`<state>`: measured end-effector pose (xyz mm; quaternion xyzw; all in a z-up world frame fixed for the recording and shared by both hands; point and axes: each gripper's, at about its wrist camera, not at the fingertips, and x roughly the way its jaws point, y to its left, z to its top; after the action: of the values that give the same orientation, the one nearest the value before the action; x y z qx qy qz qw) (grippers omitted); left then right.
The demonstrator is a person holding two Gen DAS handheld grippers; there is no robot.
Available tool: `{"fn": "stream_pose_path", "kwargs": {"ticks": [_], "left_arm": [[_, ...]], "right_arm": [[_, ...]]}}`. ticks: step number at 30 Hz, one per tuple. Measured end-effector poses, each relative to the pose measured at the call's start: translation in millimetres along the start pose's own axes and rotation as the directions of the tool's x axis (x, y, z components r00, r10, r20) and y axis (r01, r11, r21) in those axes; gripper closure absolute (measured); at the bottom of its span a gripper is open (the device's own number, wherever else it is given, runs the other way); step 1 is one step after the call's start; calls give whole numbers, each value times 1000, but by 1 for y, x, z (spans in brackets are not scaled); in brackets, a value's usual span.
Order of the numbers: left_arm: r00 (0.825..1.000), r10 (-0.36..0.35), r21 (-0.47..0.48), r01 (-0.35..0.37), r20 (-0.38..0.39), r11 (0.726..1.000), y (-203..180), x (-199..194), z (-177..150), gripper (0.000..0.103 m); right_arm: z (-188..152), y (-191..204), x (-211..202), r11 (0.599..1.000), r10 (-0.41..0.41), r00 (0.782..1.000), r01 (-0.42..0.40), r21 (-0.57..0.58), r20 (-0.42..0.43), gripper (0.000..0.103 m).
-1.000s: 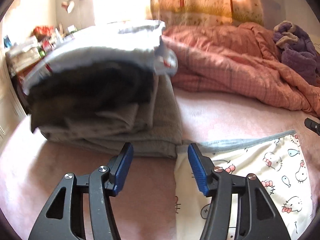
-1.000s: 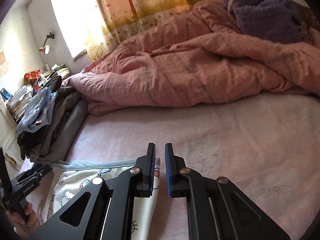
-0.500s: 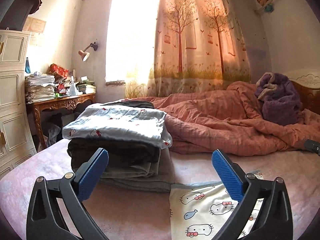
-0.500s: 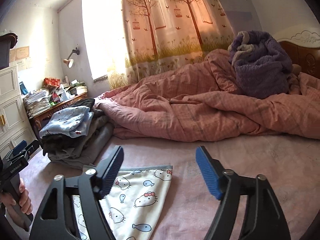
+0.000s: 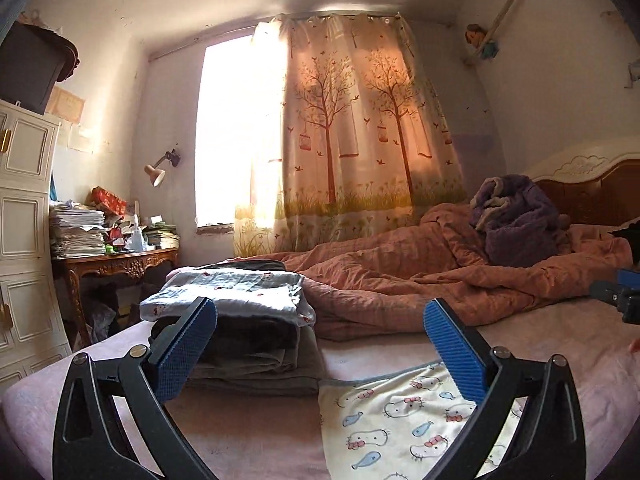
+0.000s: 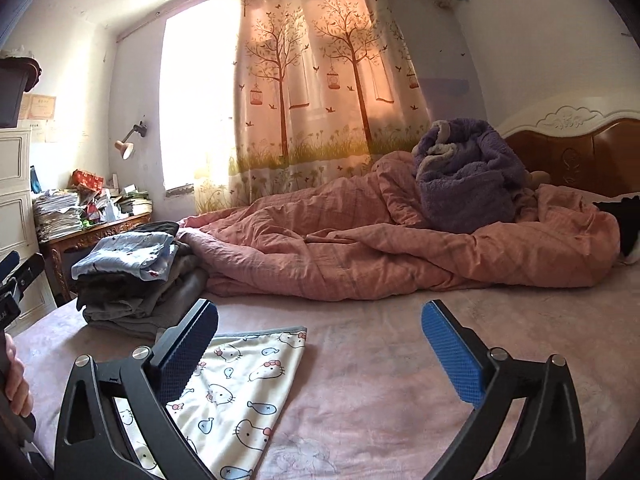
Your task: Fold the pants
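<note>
The pants (image 5: 400, 420), cream cloth printed with cats and fish and edged in grey, lie folded flat on the pink bed sheet (image 5: 260, 432). My left gripper (image 5: 320, 308) is held level above their left edge, open wide, with nothing between its blue pads. In the right wrist view the pants (image 6: 240, 380) lie low and left, partly under the left finger. My right gripper (image 6: 319, 307) hovers above the sheet (image 6: 380, 360), tipped slightly down, its jaws opening and nothing between them.
A stack of folded clothes (image 5: 240, 320) (image 6: 132, 276) sits left of the pants. A rumpled pink duvet (image 6: 360, 248) and a purple blanket (image 6: 468, 184) fill the far side by the wooden headboard (image 6: 580, 152). A cluttered desk (image 5: 116, 260), a white cabinet (image 5: 24, 240) and a hand (image 6: 16, 384) are at left.
Both grippers opened wide, the right from shut, and let go of the pants. Both drew back and rose, tilting up from the bed towards the room.
</note>
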<state>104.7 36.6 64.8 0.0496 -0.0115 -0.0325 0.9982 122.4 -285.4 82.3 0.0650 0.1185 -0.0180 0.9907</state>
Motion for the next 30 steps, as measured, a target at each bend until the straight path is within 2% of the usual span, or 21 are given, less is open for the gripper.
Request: {"fn": "stream_pose_path", "kwargs": {"ticks": [2,4,7,9,13,15,17,19,22,26,28,30], "left_arm": [[999,-7,-15,7,32,1000,-2,-15,-10,0],[999,-20,-43,22,42,999,-2,-25,-20,0],[998,-61,-111,60,-3,992,4,-31,-33,0],[999,-33,-108,31,-16,994,5,-36,-39,0],[998,68,-56,-69,-14,996,5,-61,-57,0],[998,64,-22,-65,-26,998,5,-73,-67,0],[997,63,-11,-63,-32,998,5,-85,-73,0],[997,59,-56,-63,-58,996,8,-95,-76,0],[993,-1,-144,-16,-114,989,15,-105,-84,0],[992,77,-57,-83,-103,995,6,-111,-91,0],[991,78,-61,-84,-106,995,8,-109,-93,0],[990,60,-78,-70,-126,995,11,-105,-96,0]], "right_arm": [[-7,2,-16,998,58,997,-58,-19,46,0],[-13,2,-27,988,149,988,-148,-32,48,0],[-22,4,-42,996,85,993,-85,-4,76,0],[-30,6,-55,998,65,994,-63,-29,90,0],[-44,14,-75,987,63,995,-51,-150,80,0],[-55,13,-88,983,82,993,-66,-170,89,0],[-67,10,-97,980,103,992,-89,-177,68,0],[-81,5,-102,980,114,993,-107,-170,34,0],[-96,-1,-100,980,112,993,-115,-165,-33,0],[-99,1,-95,981,87,993,-98,-165,-77,0],[-104,6,-91,977,78,991,-98,-189,-112,0],[-116,17,-84,966,81,981,-122,-230,-179,7]]}}
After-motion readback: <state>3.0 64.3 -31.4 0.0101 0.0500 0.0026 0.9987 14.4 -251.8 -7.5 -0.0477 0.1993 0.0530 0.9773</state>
